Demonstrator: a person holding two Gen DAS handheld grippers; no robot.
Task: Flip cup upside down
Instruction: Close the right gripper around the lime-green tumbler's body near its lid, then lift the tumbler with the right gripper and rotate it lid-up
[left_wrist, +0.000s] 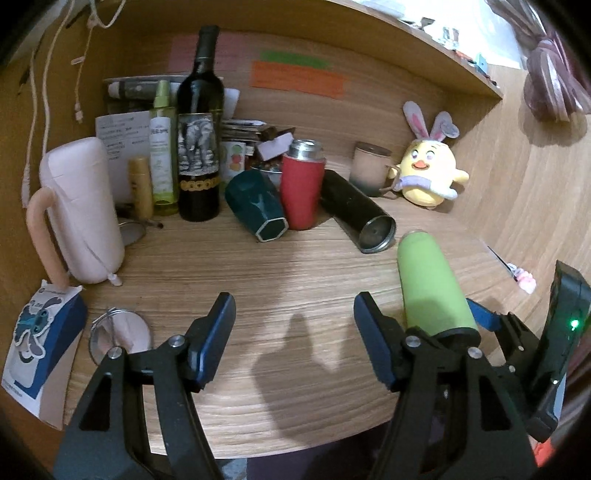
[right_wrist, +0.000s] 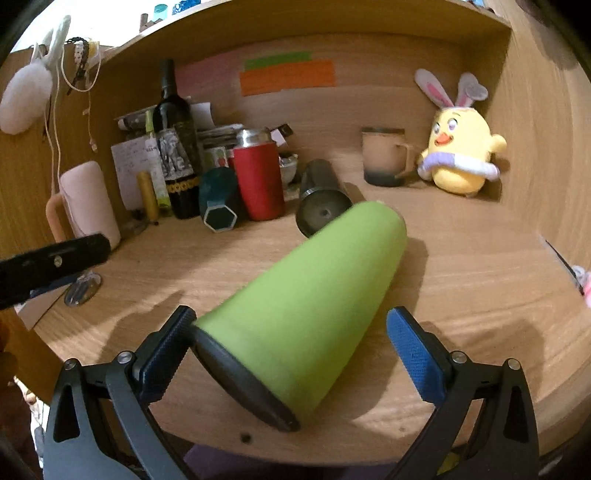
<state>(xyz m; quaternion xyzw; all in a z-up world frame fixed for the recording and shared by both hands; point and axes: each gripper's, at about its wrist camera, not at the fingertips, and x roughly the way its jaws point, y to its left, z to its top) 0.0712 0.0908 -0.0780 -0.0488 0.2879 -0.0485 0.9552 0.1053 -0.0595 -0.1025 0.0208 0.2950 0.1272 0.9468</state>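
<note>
Green cup (right_wrist: 310, 299) lay on its side on the wooden desk (right_wrist: 461, 295), black-rimmed end toward the right gripper (right_wrist: 291, 354). Its jaws were spread around that end; left pad looked touching, right pad apart, no firm pinch. Left gripper (left_wrist: 295, 343) hung wide apart, holding nothing. Flip judged midway: cup not yet standing inverted. Wine bottle (left_wrist: 199, 147) label showed an elephant; text unreadable.

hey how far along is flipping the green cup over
Done: nothing settled; the green cup is tilted, dark end toward the camera. In hand: it sits between the right gripper's open fingers, one pad touching. The left gripper is open, empty. Left: stand it upside down on the desk.
</note>
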